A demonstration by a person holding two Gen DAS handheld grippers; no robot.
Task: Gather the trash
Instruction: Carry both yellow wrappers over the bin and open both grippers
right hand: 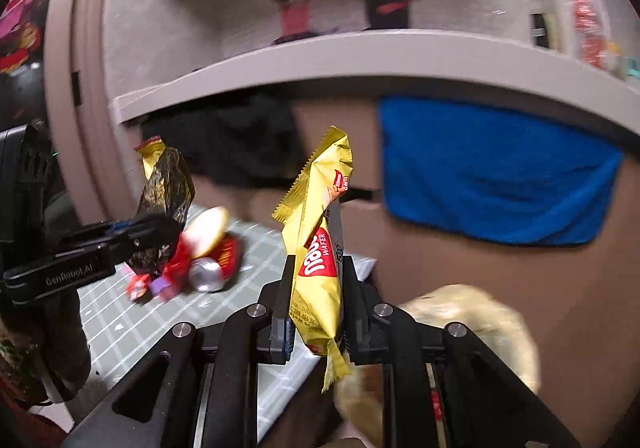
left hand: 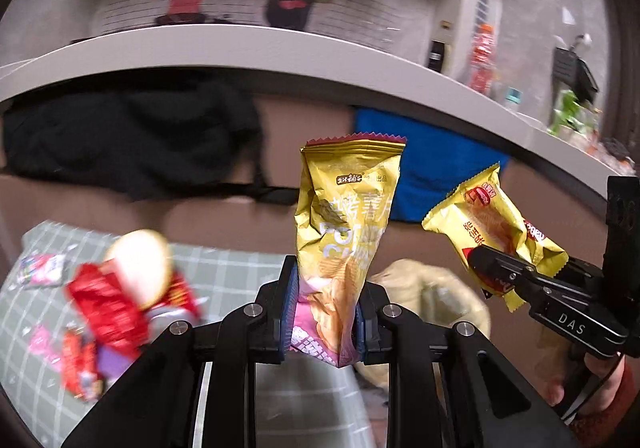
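My left gripper (left hand: 325, 304) is shut on a yellow potato chip bag (left hand: 344, 224), held upright in the air; it also shows in the right wrist view (right hand: 166, 188) at the left. My right gripper (right hand: 316, 304) is shut on a yellow wafer wrapper (right hand: 318, 248), also upright; it also shows in the left wrist view (left hand: 496, 224) at the right. Both hang near the edge of a table with a green checked cloth (left hand: 224, 272). A pale bag (right hand: 480, 312) with an open mouth sits below, right of the table.
On the cloth lie a red wrapper with a round cracker (left hand: 136, 268), a crushed can (right hand: 206, 274), and small pink and red wrappers (left hand: 72, 360). Behind are a brown sofa with a black garment (left hand: 132, 140) and a blue cloth (right hand: 496, 172), under a white shelf (left hand: 280, 52).
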